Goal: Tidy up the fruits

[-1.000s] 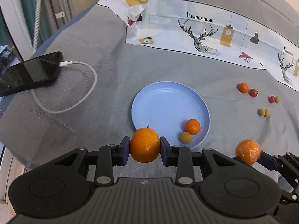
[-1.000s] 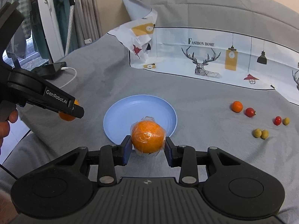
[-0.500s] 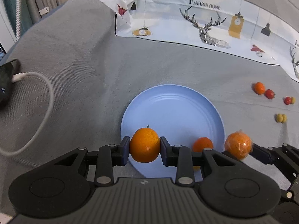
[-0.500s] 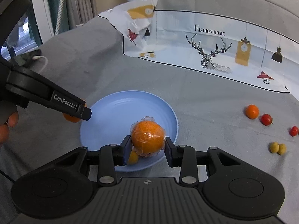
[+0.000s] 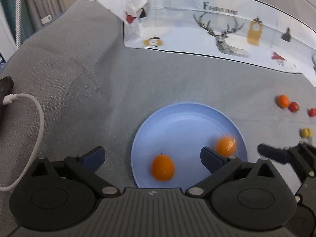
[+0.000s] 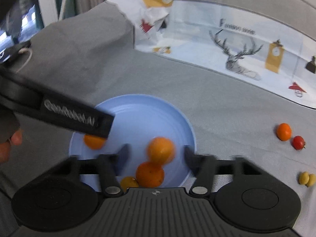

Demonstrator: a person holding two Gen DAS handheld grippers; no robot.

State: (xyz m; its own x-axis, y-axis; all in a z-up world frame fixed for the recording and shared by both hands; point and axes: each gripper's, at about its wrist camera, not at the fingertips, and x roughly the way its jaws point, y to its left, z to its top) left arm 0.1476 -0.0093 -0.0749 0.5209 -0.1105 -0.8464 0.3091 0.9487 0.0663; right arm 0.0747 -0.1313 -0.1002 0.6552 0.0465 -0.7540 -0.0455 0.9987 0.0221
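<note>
A: Blue is the plate (image 5: pixel 189 116), and it lies on the grey cloth. Two big oranges are inside it now. The bare orange (image 5: pixel 163 168) is between the spread fingers of the left gripper (image 5: pixel 152 158), near the plate's close edge. The wrapped orange (image 6: pixel 161 150) is between the spread fingers of the right gripper (image 6: pixel 156 155), a little blurred, so it seems not yet settled.

B: So both grippers are released?

A: Yes, both stand wide and hold nothing. In the right view a small orange (image 6: pixel 150 174) and a yellow fruit (image 6: pixel 128 182) also lie in the plate, close to the camera.

B: What is left outside?

A: A small group on the cloth, to the right of the plate: a mandarin (image 6: pixel 283 131) touching a red tomato (image 6: pixel 298 142), and a yellow pair (image 6: pixel 305 179) nearer to the camera. The left view shows one more red fruit (image 5: pixel 312 112) at the edge.

B: Which gripper should go?

A: The right one, I think. The fruits lie to the right of its fingers and ahead, well apart from the plate. The left gripper is on the far side of the plate from them. These fruits are round, so there is no long axis to care for.
</note>
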